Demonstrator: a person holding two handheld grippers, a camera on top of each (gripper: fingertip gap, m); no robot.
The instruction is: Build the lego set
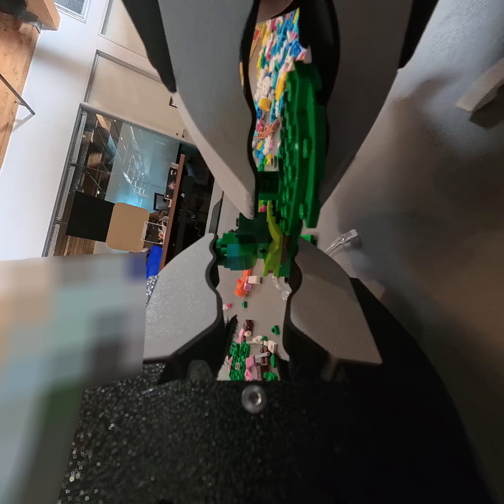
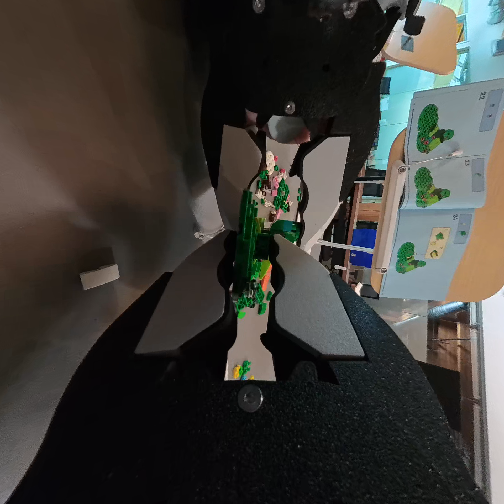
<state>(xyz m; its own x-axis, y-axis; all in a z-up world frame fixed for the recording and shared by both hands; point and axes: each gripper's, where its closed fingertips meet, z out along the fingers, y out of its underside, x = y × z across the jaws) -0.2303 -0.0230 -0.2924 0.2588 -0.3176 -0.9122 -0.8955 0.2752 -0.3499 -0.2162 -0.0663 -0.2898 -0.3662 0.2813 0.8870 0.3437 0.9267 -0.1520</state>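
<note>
Grey tabletop [image 1: 256,308] fills the gap behind both grippers, strewn with loose pieces. Nearest in the left wrist view, the left gripper [image 1: 255,245] has its jaws clenched on the small end of the green lego build [image 1: 298,152], where a dark green and teal cluster sits beside a lime slope. Beyond it, the broad studded green plate of the build stands on edge, and the right gripper [image 1: 283,196] comes in from above, its two grey fingers closed on either side of that plate. In the right wrist view, the right gripper [image 2: 252,251] grips the plate edge-on. Past the build lie an orange piece [image 1: 241,283], pink, white and brown bits, and a heap of multicoloured bricks [image 1: 275,62]. Farther off, an open instruction booklet [image 2: 447,191] rests on a wooden stand.
</note>
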